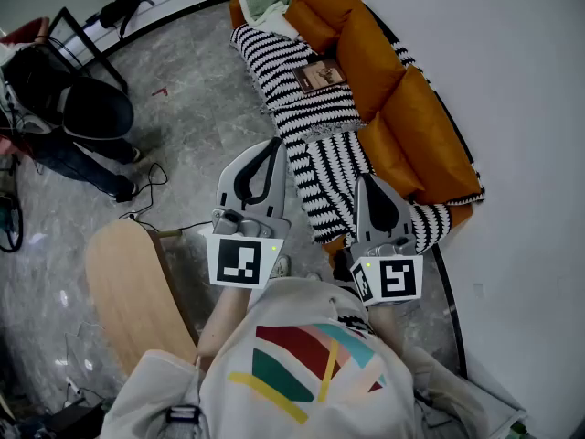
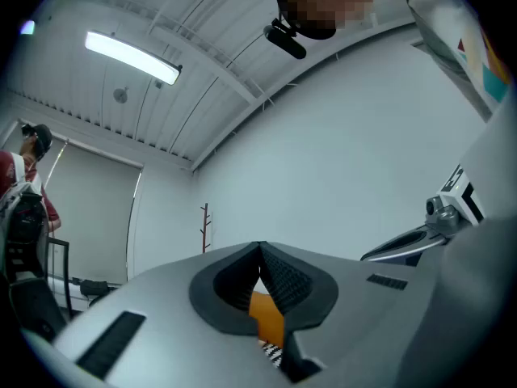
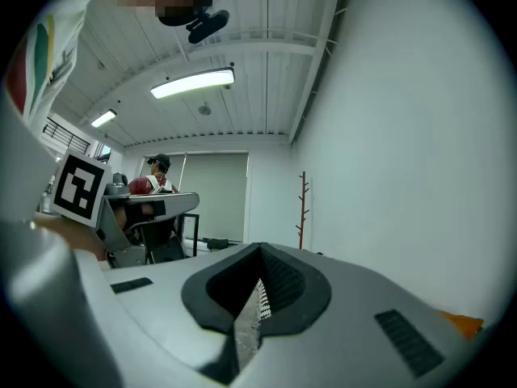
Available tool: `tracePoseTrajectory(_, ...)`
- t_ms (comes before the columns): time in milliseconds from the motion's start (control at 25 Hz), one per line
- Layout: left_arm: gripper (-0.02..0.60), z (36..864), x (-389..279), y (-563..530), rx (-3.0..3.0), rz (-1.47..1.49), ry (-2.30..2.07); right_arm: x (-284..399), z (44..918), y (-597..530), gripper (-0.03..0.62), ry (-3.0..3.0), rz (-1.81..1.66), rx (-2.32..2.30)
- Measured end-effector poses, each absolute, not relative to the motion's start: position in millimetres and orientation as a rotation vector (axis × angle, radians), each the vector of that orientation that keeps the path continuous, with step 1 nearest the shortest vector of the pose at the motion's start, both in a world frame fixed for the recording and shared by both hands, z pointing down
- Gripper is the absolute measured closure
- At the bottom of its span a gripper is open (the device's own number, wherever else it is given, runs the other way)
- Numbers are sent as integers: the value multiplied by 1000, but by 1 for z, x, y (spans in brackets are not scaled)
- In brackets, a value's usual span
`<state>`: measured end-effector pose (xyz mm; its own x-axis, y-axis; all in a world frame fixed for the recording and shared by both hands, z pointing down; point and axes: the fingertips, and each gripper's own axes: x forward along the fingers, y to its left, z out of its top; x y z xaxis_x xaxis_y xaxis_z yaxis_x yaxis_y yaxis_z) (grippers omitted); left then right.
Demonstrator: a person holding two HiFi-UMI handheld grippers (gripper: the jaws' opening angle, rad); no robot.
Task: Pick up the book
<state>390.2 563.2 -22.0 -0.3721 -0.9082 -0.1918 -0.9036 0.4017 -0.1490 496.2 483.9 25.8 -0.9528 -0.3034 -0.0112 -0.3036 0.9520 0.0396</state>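
Orange upholstered sofa (image 1: 393, 158) stands along the white wall, on a grey marbled stone floor (image 1: 183, 135). A black-and-white striped throw blanket (image 1: 292, 90) covers most of the seat and hangs over the front edge. Plump orange back cushions (image 1: 366, 44) line the wall side. A brown-covered book (image 1: 322, 76) lies flat on the blanket towards the far end. A pale fabric item (image 1: 265, 5) occupies the far corner.

We look steeply down from our head onto the orange-cushioned sofa (image 1: 402, 108); our left gripper (image 1: 271, 146) and right gripper (image 1: 370, 181) cameras face level, sharing a thin wooden coat stand (image 2: 205, 226).
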Motion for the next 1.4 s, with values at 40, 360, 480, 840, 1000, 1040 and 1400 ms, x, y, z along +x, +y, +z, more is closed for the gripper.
tracePoseTrajectory(40,574,-22,389,565,-1594,-27,2417,494,25,485,582,3097,64,-478)
tracePoseTrajectory(360,574,-18,377,573,-1588,-38,2430,475,31,507,582,3174,378,-341)
tracePoseTrajectory(480,574,-18,369,580,-1580,-39,2428,462,32,522,580,3230,428,-231)
tracePoseTrajectory(840,574,-11,341,597,-1598,-1,2430,434,34,533,580,3236,176,-258)
tracePoseTrajectory(1000,574,-8,328,602,-1615,23,2422,425,39,534,579,3229,94,-354)
tracePoseTrajectory(1040,574,-6,326,603,-1618,22,2420,424,41,534,579,3227,81,-377)
tracePoseTrajectory(1400,574,11,295,579,-1634,67,2444,401,62,491,580,3211,-111,-580)
